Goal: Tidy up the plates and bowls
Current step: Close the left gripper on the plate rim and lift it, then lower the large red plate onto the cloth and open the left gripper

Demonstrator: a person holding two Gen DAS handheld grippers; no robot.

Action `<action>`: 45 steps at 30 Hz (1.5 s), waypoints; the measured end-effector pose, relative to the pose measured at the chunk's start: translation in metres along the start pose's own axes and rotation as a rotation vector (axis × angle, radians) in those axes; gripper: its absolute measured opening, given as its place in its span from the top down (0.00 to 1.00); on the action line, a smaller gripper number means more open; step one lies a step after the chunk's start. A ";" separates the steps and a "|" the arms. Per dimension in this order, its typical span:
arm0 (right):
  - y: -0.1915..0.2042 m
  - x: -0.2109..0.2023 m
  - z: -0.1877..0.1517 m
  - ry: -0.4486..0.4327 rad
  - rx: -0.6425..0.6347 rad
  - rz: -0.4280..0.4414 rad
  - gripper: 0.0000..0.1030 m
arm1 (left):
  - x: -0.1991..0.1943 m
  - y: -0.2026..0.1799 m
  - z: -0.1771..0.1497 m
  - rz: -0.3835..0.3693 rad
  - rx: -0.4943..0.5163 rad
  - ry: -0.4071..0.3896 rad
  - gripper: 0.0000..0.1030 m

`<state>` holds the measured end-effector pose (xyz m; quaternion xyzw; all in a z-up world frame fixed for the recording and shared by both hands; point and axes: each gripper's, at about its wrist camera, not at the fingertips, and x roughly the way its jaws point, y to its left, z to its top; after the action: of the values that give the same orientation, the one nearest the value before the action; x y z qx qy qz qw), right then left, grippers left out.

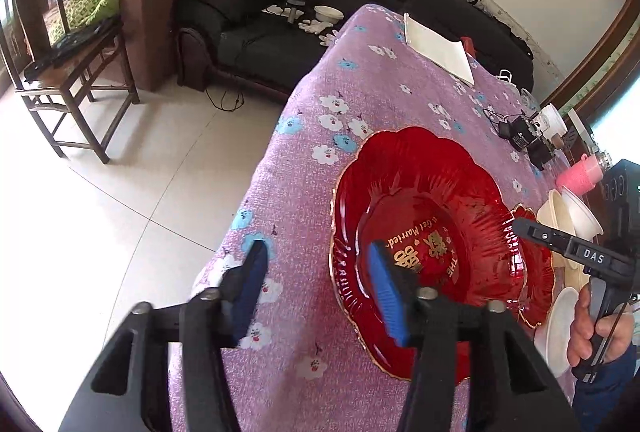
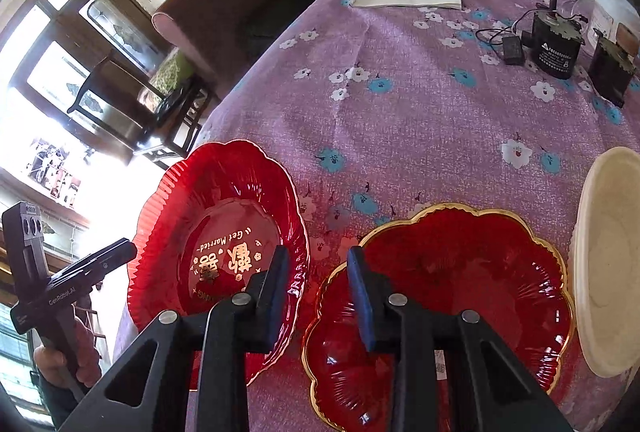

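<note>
Two red scalloped plates lay on the desk (image 2: 400,104), which was covered with a purple flowered cloth. The lettered plate (image 2: 216,232) was seen at about 9 o'clock in the right wrist view, the gold-rimmed plate (image 2: 480,272) beside it at about 5 o'clock, their rims very near or touching. A cream bowl (image 2: 608,264) stood at 3 o'clock. The left tool (image 1: 320,296) was held released, one finger over the lettered plate's rim and the other over bare cloth. The right tool (image 2: 318,296) was likewise released, above the gap between the plates. The plates were judged to be thin, glossy plastic or glass: light, stiff, slippery, perhaps brittle. A hold across the ribbed rim was judged best.
</note>
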<state>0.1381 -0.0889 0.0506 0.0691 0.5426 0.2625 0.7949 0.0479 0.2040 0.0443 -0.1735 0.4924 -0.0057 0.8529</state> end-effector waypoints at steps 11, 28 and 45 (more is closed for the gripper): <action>0.015 0.008 -0.001 0.000 -0.038 -0.051 0.95 | 0.017 -0.015 -0.002 0.018 0.043 0.019 0.89; 0.022 -0.014 -0.036 0.002 -0.007 0.015 0.95 | -0.029 -0.023 -0.041 0.040 0.068 -0.024 0.86; 0.033 -0.046 -0.126 0.043 -0.038 0.082 0.94 | -0.065 -0.020 -0.122 0.018 0.061 -0.036 0.81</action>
<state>0.0012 -0.1055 0.0511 0.0705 0.5511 0.3065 0.7729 -0.0851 0.1618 0.0486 -0.1431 0.4782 -0.0101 0.8665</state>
